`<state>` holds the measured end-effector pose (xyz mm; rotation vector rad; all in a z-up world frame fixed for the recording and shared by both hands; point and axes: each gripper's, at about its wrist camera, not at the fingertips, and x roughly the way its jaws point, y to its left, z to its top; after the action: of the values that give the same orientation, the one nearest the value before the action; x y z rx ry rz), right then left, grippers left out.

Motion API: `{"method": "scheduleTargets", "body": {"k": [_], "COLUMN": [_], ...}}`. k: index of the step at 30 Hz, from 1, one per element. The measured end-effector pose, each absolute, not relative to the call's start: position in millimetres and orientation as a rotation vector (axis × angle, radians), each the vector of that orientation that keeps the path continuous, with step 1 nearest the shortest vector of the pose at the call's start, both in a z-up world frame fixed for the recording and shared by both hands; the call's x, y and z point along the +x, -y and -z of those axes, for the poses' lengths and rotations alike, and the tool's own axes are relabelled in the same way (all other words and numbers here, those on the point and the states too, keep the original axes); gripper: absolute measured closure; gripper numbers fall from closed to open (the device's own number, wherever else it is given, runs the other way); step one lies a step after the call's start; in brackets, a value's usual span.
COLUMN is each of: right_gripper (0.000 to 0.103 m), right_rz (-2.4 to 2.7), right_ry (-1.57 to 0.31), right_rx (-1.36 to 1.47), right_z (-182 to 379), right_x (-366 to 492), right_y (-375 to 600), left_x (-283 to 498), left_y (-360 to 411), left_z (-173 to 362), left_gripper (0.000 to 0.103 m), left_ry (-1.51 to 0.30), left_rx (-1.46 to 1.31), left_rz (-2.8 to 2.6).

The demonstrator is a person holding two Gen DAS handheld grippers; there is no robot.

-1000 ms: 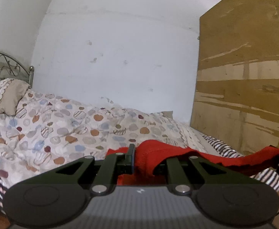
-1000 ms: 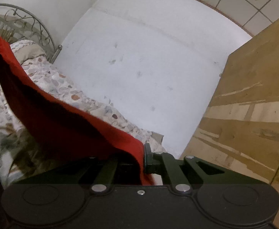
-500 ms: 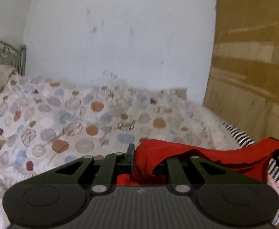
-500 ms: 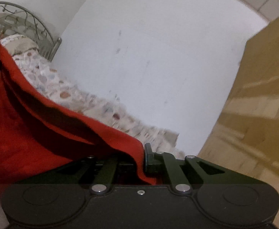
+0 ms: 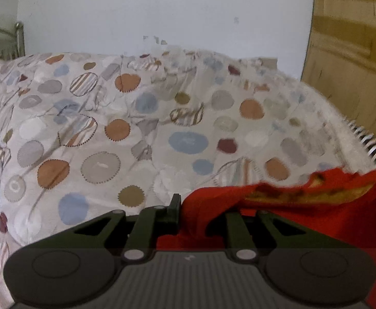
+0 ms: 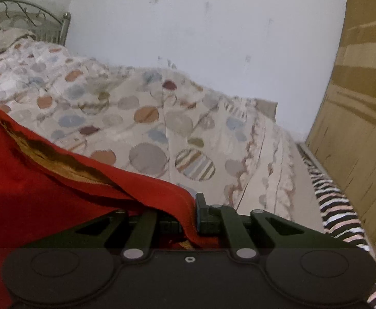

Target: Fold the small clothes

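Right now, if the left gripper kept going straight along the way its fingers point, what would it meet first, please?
Probably the spotted quilt on the bed: it fills the view just ahead of the left gripper, whose opening jaws have the red garment between them. Depth is hard to judge.

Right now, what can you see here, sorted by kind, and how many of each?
Red garment: 1, stretched between both grippers
Grippers: 2, left gripper and right gripper, jaws opening with the cloth between them
Spotted quilt: 1
Striped sheet: 1
Metal bed frame: 1
Wooden wardrobe: 1
Total: 7
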<state>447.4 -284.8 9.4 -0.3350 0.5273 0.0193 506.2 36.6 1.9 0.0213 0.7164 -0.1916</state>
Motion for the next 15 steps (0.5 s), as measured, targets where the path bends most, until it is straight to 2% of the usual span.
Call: {"method": "scheduleTargets", "body": {"k": [3, 6, 9, 10, 11, 13, 15], "right_gripper": [0.090, 0.084, 0.077, 0.068, 0.056, 0.038, 0.034], "right_rz": [-0.029, -0.039, -0.038, -0.033, -0.024, -0.003, 0.010], "right_ry": [-0.567, -0.604, -0.623, -0.625, -0.622, -0.618, -0.623], "right_rx": [-0.318, -0.331, -0.325, -0.321, -0.319, -0.303, -0.242], "right_z": [4.2, 17.8, 26.4, 27.5, 27.8, 26.2, 22.3], "right_x": [462.9, 473.6, 480.9, 482.1, 483.4, 485.8, 490.4], "right_y": [290.5, 287.9, 287.9, 288.7, 290.1, 295.5, 306.9], "left_x": [514.9, 520.3, 529.9, 531.5, 532.6, 534.0, 534.7], "left_y": [-31.8, -38.8, -54.6, -57.8, -59.9, -62.8, -66.9], "left_z": [17.7, 25.8, 25.7, 23.5, 20.9, 14.9, 9.6], "left_gripper": [0.083, 0.076, 0.054, 0.044, 0.040, 0.039, 0.028], "left_ry": [-0.736, -0.763, -0.783, -0.777, -0.765, -0.737, -0.712], "left_rx": [0.083, 0.048, -0.032, -0.035, -0.029, -0.014, -0.001], "left_rz": [0.179, 0.171, 0.141, 0.123, 0.103, 0.075, 0.028]}}
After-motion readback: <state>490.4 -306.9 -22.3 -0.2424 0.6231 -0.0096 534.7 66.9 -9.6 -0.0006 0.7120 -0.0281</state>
